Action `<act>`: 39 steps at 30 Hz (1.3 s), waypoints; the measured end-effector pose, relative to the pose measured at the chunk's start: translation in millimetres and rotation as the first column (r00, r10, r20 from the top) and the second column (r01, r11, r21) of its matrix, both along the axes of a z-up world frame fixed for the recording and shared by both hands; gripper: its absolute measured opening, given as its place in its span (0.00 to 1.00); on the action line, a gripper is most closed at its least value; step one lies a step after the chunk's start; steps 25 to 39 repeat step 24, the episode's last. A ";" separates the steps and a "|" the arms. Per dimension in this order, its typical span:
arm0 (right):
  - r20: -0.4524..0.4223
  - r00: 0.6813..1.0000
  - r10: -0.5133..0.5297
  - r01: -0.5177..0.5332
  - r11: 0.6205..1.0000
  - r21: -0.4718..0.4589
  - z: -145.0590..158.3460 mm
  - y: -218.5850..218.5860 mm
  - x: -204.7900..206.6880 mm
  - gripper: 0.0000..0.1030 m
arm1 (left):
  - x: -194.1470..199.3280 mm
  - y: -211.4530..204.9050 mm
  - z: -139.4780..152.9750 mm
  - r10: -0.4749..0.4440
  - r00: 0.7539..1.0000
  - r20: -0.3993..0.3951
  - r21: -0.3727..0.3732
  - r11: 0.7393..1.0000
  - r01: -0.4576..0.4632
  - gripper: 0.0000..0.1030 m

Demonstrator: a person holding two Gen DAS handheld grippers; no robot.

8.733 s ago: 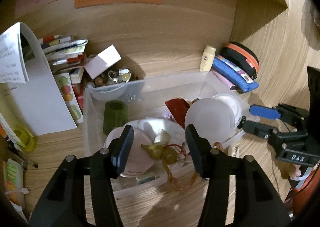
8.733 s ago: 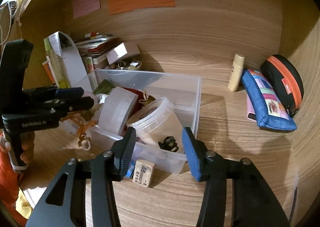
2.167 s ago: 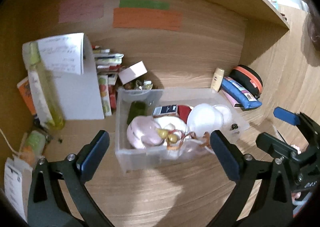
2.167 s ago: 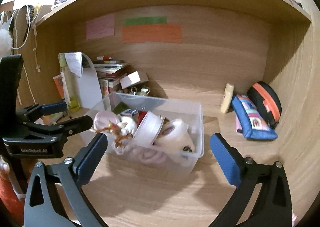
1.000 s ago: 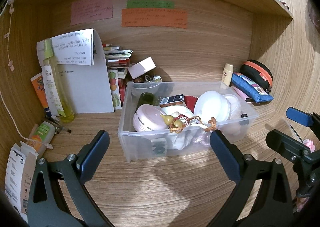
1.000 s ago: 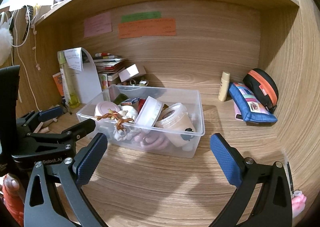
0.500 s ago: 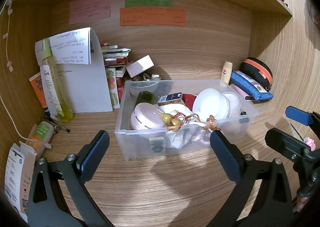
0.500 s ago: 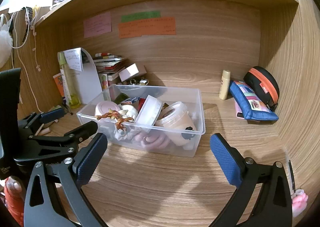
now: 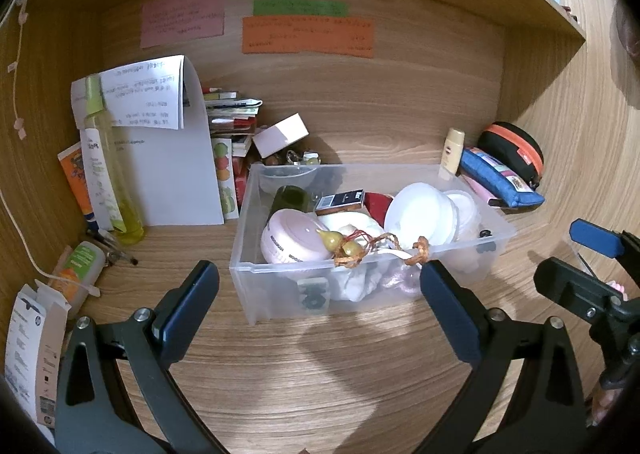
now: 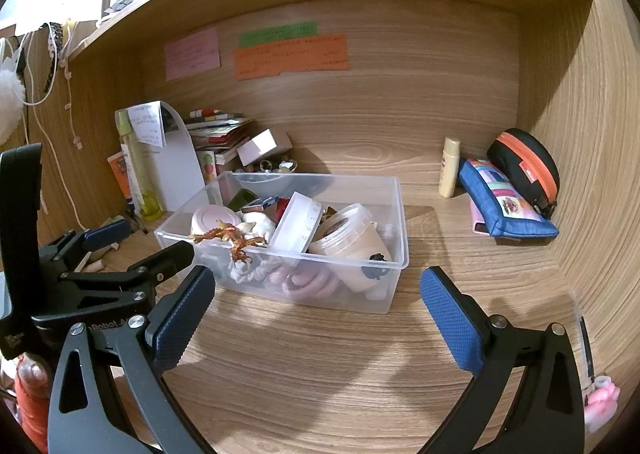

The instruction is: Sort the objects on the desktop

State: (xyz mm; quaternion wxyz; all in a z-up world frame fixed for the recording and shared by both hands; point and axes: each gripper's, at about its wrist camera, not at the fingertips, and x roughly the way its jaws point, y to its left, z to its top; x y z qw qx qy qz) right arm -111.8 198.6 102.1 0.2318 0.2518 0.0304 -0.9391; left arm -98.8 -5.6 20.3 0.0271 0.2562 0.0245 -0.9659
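A clear plastic bin stands mid-desk, filled with small items: a pink round case, a white lidded tub, a beige tub, a dark card box, a gourd charm on red cord. My left gripper is open and empty, just in front of the bin. Open and empty too, my right gripper hangs in front of the bin's right half. Each gripper shows in the other's view: the right, the left.
At the back left stand a folded paper sheet, a yellow bottle, stacked books and a white box. At the back right are a cream tube, a blue pouch and a black-orange case. Cartons lie at the front left.
Both grippers have opened wide and drawn back from the bin since 8.7 s ago. Over the last second the views have barely shifted.
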 end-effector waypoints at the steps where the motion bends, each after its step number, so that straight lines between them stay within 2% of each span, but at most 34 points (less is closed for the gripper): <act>1: 0.000 1.000 0.000 0.000 1.000 0.000 0.0 -0.1 0.1 1.00 | 0.3 0.4 0.3 0.001 1.000 -0.002 -0.001 1.000 -0.001 0.99; 16: -0.002 1.000 0.005 -0.005 1.000 -0.002 0.8 -0.2 1.6 1.00 | 3.0 6.5 0.6 -0.008 1.000 -0.010 -0.005 1.000 0.008 0.99; 22: 0.005 1.000 0.005 -0.005 1.000 -0.003 0.6 0.8 0.3 0.99 | 5.5 5.4 2.1 -0.020 0.999 -0.037 0.008 1.000 0.020 0.99; 39: 0.008 1.000 0.007 -0.007 1.000 -0.004 0.3 1.4 0.0 1.00 | 4.8 5.3 1.9 -0.018 0.999 -0.028 0.006 1.000 0.018 0.99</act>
